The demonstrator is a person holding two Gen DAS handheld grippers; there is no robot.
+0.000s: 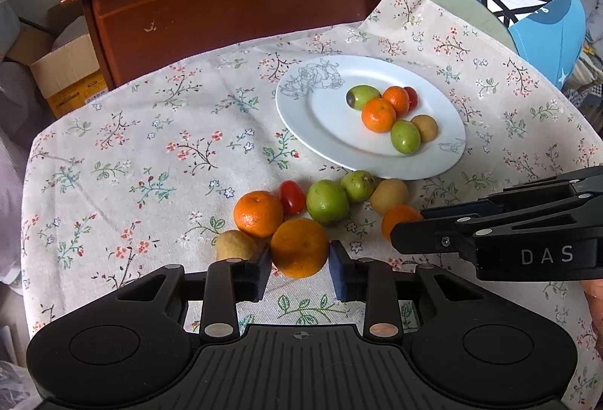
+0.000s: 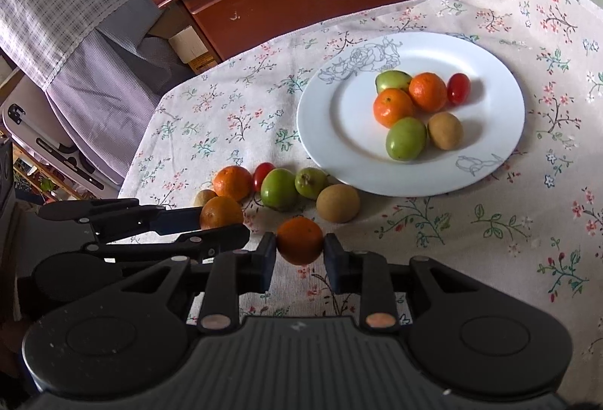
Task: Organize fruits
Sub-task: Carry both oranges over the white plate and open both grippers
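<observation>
A white plate (image 1: 331, 131) (image 2: 339, 131) on the floral tablecloth holds several fruits: two oranges, two green fruits, a brown one and a cherry tomato. In front of it lies a loose row of fruit. My left gripper (image 1: 300, 261) has its pads on both sides of an orange (image 1: 299, 247), closed on it. My right gripper (image 2: 299, 250) is shut on another orange (image 2: 300, 239). The right gripper also shows in the left wrist view (image 1: 407, 238), the left gripper in the right wrist view (image 2: 222, 221).
Loose on the cloth: an orange (image 1: 258, 213), a cherry tomato (image 1: 292, 197), two green fruits (image 1: 327, 201) (image 1: 358, 185), two brown fruits (image 1: 389, 195) (image 1: 235, 245). A wooden headboard (image 1: 233, 6) stands behind; a cardboard box (image 1: 68, 71) is at the left.
</observation>
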